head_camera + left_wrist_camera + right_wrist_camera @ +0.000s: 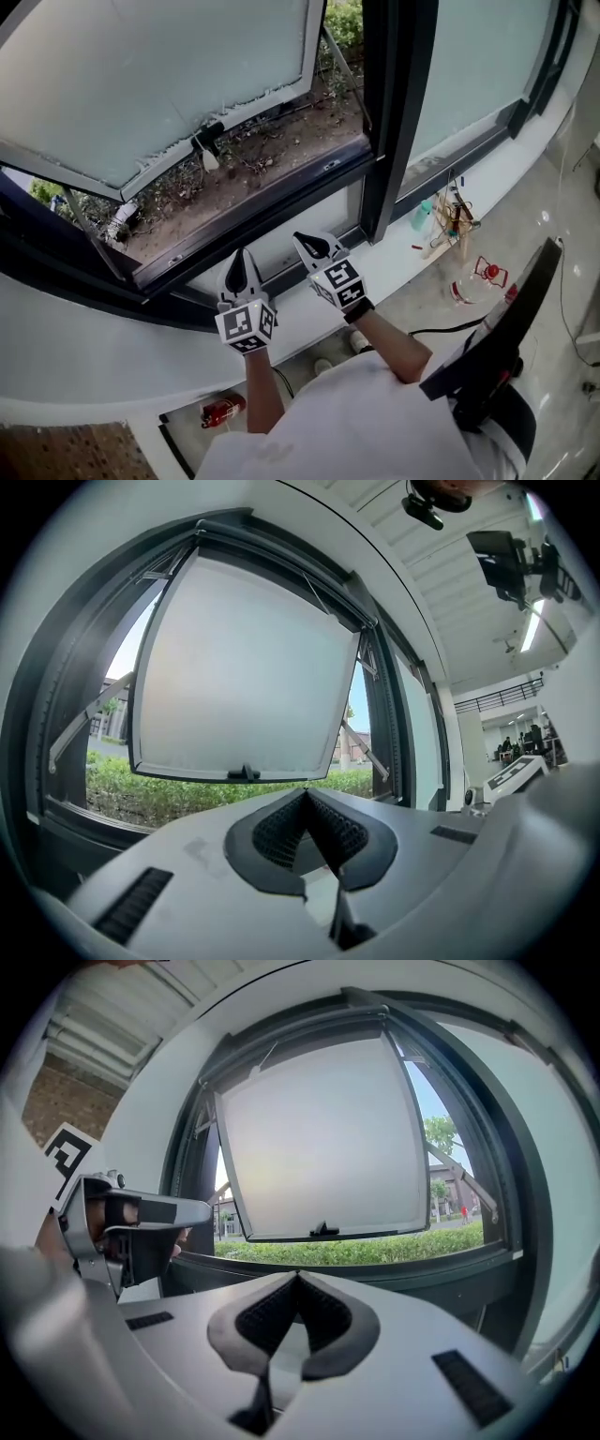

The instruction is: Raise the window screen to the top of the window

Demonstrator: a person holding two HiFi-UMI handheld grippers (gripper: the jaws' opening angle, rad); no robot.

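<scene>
The window sash [159,84] with frosted glass is swung outward above the dark frame [272,211], and its handle [208,141] sits on the lower rail. Through the opening I see soil and plants; I cannot make out a screen across it. My left gripper [241,255] is held just below the sill, shut with nothing in it. My right gripper [306,240] is beside it to the right, also shut and empty. The left gripper view shows its pads [281,829] pressed together below the sash [244,667]. The right gripper view shows the same sash [323,1147] ahead of that gripper [297,1277].
A dark mullion [398,112] separates the open pane from a fixed pane at the right. A spray bottle [424,216] and small items [457,223] stand on the white sill. A red fire extinguisher [223,410] lies on the floor. A black chair back [511,328] is at the right.
</scene>
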